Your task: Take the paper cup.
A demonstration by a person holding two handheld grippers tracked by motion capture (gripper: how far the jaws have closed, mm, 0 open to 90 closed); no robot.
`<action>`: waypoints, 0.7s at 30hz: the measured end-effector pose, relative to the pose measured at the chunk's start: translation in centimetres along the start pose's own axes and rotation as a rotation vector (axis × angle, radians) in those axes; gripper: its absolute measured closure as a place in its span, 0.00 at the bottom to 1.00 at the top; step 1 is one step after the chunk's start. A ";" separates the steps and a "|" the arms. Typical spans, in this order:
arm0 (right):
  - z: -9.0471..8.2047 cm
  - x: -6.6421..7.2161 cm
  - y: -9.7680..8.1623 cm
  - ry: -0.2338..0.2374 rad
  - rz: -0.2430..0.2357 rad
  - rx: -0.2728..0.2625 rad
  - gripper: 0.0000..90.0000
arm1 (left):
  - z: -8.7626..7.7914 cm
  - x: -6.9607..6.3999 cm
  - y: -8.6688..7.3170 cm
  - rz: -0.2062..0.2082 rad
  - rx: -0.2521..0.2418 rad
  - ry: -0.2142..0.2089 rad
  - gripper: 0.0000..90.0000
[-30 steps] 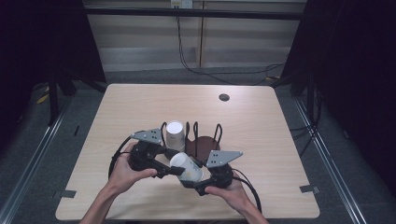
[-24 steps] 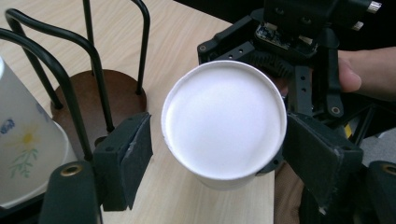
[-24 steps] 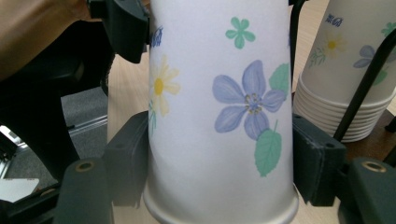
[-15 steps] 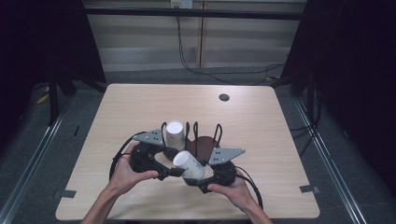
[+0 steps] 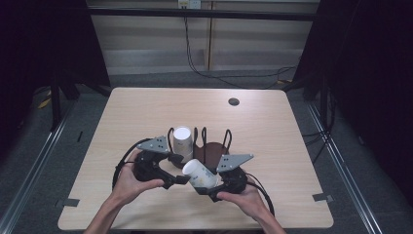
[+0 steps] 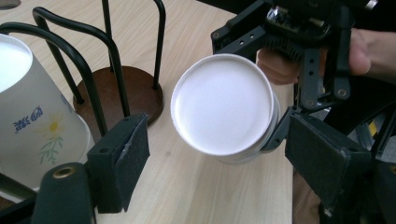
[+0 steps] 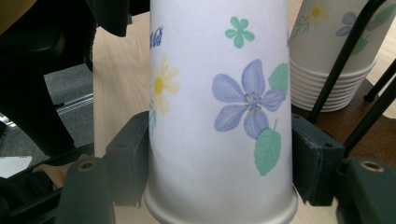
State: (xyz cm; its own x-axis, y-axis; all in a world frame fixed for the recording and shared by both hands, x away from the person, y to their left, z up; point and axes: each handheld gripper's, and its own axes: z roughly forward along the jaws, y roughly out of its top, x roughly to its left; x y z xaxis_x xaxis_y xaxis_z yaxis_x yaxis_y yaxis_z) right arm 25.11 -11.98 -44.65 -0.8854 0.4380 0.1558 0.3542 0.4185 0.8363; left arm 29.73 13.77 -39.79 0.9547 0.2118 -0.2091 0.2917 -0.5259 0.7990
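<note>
A flowered paper cup (image 7: 219, 93) lies on its side in my right gripper (image 7: 219, 163), whose pads press its walls near the rim; these jaws have just been closing tighter on it. In the high view the cup (image 5: 198, 172) hangs just above the table between both hands, in front of the rack. My left gripper (image 6: 219, 154) faces the cup's white bottom (image 6: 223, 103). Its jaws have just opened wide and eased in slightly, and their pads (image 6: 122, 161) stand clear of the cup. From above, the left gripper (image 5: 181, 179) sits just left of the cup.
A black wire rack on a brown base (image 5: 210, 149) stands behind the grippers. It holds a stack of upturned cups (image 5: 182, 139), which also appears as a stack (image 6: 28, 121) and a stack (image 7: 327, 56) in the gripper views. A small dark disc (image 5: 234, 102) lies far back on the table (image 5: 272, 146).
The left gripper's jaws have come off the cup and stand apart from it. The cup has shifted slightly right, staying in the right gripper. Both hands have stayed put.
</note>
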 end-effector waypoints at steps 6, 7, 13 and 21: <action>-0.2 -0.3 0.0 -0.004 -0.008 0.034 0.35 | 0.0 -0.2 0.1 0.003 0.009 0.003 0.25; -0.2 -0.3 0.0 -0.004 -0.008 0.034 0.35 | 0.0 -0.2 0.1 0.003 0.009 0.003 0.25; -0.6 -0.4 0.1 -0.014 -0.019 0.053 0.35 | 0.3 -0.2 0.0 0.028 0.033 0.036 0.23; -1.0 -0.6 0.4 -0.023 -0.027 0.081 0.35 | 0.2 -0.3 -0.1 0.035 0.037 0.049 0.22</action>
State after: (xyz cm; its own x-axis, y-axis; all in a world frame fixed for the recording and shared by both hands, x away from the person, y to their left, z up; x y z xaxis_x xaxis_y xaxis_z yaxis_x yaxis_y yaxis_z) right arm 25.44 -12.85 -43.91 -0.8883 0.4431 0.1209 0.3541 0.4930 0.7947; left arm 29.45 13.59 -39.92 0.9605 0.2326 -0.1529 0.2612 -0.5631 0.7840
